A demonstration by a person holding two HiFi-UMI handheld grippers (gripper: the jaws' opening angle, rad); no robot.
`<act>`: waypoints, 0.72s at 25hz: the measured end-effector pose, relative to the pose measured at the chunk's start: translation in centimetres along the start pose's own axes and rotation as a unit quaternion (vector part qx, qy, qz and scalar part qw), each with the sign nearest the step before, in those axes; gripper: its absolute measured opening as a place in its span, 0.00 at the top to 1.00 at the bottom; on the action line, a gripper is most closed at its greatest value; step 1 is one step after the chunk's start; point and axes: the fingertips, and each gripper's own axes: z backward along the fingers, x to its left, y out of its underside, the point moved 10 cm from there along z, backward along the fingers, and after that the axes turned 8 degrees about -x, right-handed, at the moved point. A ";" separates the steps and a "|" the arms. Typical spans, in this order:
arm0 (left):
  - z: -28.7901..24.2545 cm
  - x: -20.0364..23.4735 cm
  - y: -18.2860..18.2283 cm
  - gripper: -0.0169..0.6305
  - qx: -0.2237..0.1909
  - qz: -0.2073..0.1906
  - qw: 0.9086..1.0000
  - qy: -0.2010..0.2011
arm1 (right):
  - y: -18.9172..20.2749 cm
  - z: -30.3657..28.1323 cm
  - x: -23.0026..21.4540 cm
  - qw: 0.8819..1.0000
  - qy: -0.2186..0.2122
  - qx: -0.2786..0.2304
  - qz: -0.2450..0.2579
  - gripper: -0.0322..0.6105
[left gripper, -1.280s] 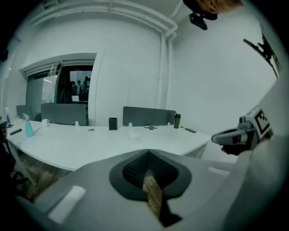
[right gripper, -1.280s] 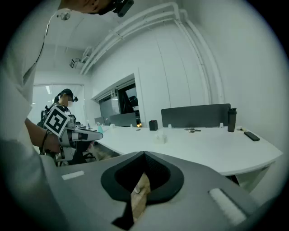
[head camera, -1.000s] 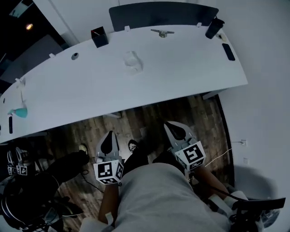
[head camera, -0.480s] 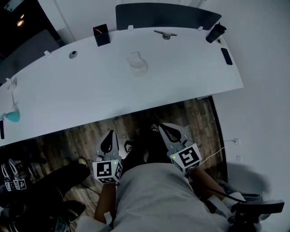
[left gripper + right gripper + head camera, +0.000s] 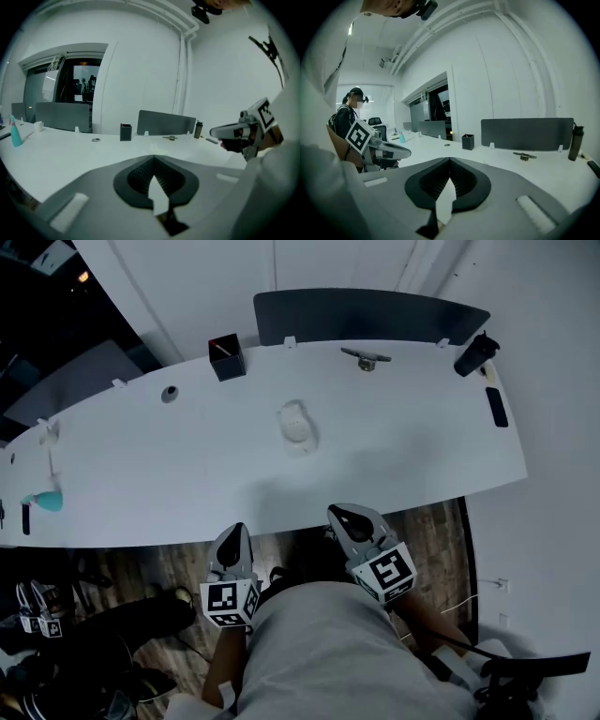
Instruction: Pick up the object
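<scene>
1. A long white curved desk [image 5: 394, 437] fills the middle of the head view, and every place below is given relative to it
2. The object, a small clear pale thing [image 5: 296, 425] whose shape cannot be made out, lies on the desk near its middle, about midway between the back and near edges
3. The left gripper [image 5: 234, 532], grey with a marker cube, is at the desk's near edge, left of the middle; its jaws are closed together with nothing between them
4. The right gripper [image 5: 342, 515], grey with a marker cube, is at the near edge too, just right of the middle; its jaws are also pressed together and empty
5. Both grippers are well apart from the clear object and neither touches it
6. A dark grey divider screen [image 5: 366, 317] stands upright along the desk's back edge
7. A black square pen holder [image 5: 226, 357] sits near the back edge, left of the screen
8. A small metallic piece [image 5: 366, 358] lies on the desk just in front of the screen
9. A dark bottle [image 5: 475, 354] stands at the back right corner, with a flat black slab [image 5: 496, 407] on the right end
10. A teal spray bottle [image 5: 45, 501] stands on the far left end
11. Dark wooden floor [image 5: 141, 563] shows below the near edge
</scene>
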 end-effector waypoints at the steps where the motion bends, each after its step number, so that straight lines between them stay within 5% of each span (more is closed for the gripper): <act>1: -1.0 -0.4 -0.3 0.97 0.003 0.001 1.000 -0.004 | -0.3 -0.5 -1.2 1.000 -0.010 -0.001 0.003 0.95; 8: -7.2 -3.7 -1.9 0.97 0.046 -0.008 0.999 -0.007 | 0.0 -2.2 -8.2 0.998 -0.068 0.014 0.012 0.95; 15: -10.4 -2.7 -2.0 0.97 0.108 0.131 0.985 0.034 | 1.8 -3.7 -11.6 0.996 -0.081 0.029 -0.022 0.95; 18: -12.3 -1.6 -1.9 0.97 0.146 0.114 0.982 0.047 | 1.9 -4.7 -12.6 0.997 -0.066 0.026 -0.029 0.95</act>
